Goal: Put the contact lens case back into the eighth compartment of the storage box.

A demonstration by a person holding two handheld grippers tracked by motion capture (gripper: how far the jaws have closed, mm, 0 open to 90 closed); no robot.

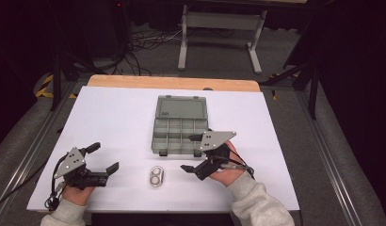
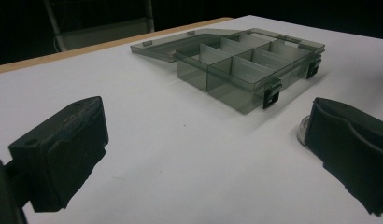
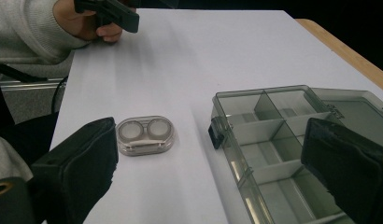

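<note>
seeing both grippers low over the white table (image 1: 120, 122), each in a hand coming in from the near edge. left gripper (image 1: 104, 158) sits at the near left corner, jaws spread wide, nothing between them; in the left gripper view i see bare table between its jaws. right gripper (image 1: 191, 153) is right of centre, jaws also spread wide and gripping nothing, pointing left. one jaw lies just off the front edge of the box, the other near the lens case. lens case (image 1: 157, 176) lies flat on the table, near the front edge, between the two grippers and closer to the right one, not touched by either. it's a clear twin-well case; in the right gripper view (image 3: 145, 135) it sits just beside the left-hand jaw, apart from the box. compartment box (image 1: 178, 135) is smoky translucent plastic, lid (image 1: 180, 108) folded flat back away from me, dividers visible, cells look empty, two dark latches on the front wall.
</note>
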